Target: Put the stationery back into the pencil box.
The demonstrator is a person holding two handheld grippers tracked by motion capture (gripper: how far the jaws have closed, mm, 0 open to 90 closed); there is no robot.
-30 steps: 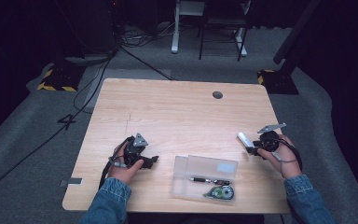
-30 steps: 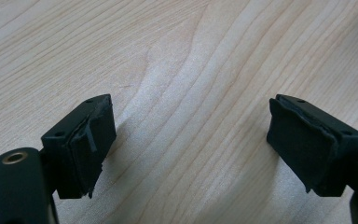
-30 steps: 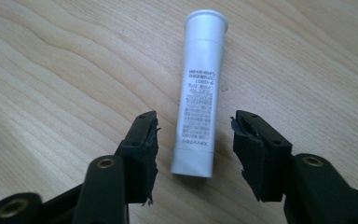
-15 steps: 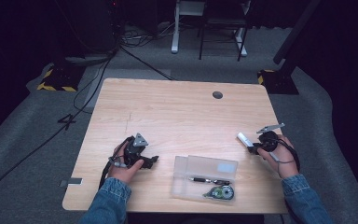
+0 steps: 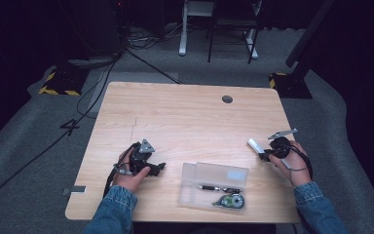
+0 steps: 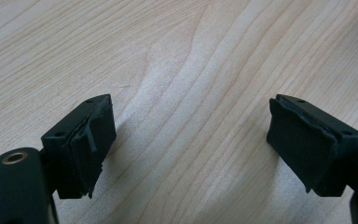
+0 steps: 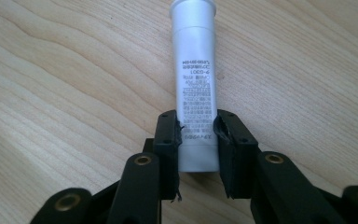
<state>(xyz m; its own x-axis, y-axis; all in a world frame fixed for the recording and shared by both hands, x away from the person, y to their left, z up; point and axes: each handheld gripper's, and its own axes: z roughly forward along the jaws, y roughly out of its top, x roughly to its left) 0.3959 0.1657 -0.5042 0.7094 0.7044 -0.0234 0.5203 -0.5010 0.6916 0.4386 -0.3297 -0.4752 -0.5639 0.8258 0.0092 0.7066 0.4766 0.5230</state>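
A white tube [image 7: 195, 79] with small print lies on the wooden table [image 5: 185, 117] near its right edge, cap end pointing away from my right gripper [image 7: 198, 140]. That gripper's jaws have just been closing, and their pads now press on the tube's near end from both sides. In the high view the tube [image 5: 254, 145] sticks out up-left of the right gripper [image 5: 265, 155]. My left gripper [image 6: 191, 140] is open over bare wood with nothing between its pads. In the high view the left gripper [image 5: 159, 167] rests at the front left, pointing right.
A clear plastic case [image 5: 224, 171] lies between the hands near the front edge, holding a black pen [image 5: 214, 188] and a green correction tape [image 5: 231, 200]. A round cable hole [image 5: 227, 99] sits at the table's far side. Dark floor and cables surround the table.
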